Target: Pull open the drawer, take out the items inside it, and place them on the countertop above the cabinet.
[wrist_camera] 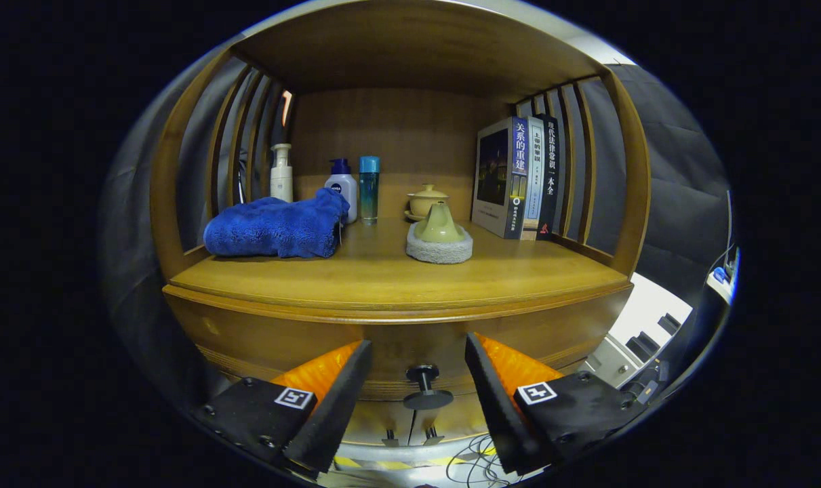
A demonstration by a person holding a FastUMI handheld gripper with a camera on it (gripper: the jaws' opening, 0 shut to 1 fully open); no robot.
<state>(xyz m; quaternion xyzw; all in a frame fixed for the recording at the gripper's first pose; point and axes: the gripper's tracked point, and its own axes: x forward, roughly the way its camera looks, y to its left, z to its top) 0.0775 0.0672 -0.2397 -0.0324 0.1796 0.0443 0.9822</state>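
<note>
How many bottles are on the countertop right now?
3, all at the back behind the blue towel: a pump bottle farthest from the books, a white bottle, a teal bottle. More may hide behind the towel.

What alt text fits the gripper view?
The gripper is open with the closed wooden drawer's dark round knob between its fingers, untouched. Above, the wooden countertop holds a folded blue towel, three bottles, a lidded ceramic cup and upright books.
</note>
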